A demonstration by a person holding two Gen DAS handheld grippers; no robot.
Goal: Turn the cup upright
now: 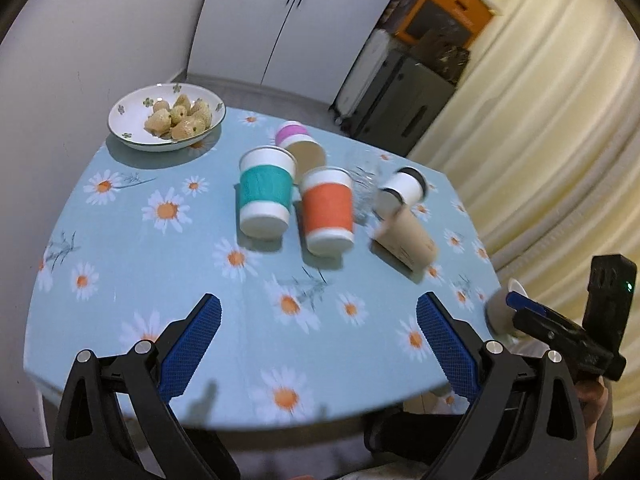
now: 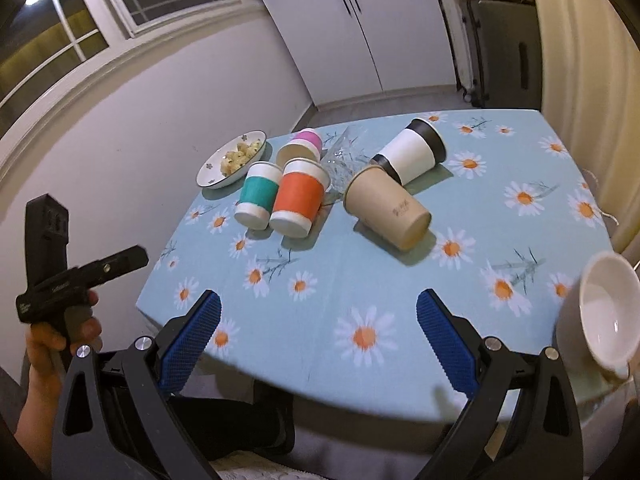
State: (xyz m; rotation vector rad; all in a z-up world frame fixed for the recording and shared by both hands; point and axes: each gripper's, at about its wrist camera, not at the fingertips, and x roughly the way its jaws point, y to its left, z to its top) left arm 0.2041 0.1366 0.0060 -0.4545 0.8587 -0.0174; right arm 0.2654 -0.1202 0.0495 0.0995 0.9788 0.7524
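Observation:
Several paper cups stand or lie mid-table. A teal-sleeved cup (image 1: 264, 196) (image 2: 256, 196) and an orange-sleeved cup (image 1: 328, 212) (image 2: 298, 200) stand upside down. A tan cup (image 1: 404, 236) (image 2: 386, 206), a white cup with black bands (image 1: 402, 190) (image 2: 412, 154) and a pink-banded cup (image 1: 300, 144) (image 2: 302, 146) lie on their sides. A white ceramic cup (image 2: 600, 316) lies tipped at the table's right near edge. My left gripper (image 1: 318, 320) and right gripper (image 2: 318, 320) are open, empty, above the near edge.
A floral bowl of pale strawberries (image 1: 166, 118) (image 2: 232, 158) sits at the far left corner. Crumpled clear plastic (image 2: 344, 156) lies behind the cups. A wall is to the left, a curtain (image 1: 540, 120) to the right, dark luggage (image 1: 400, 100) beyond.

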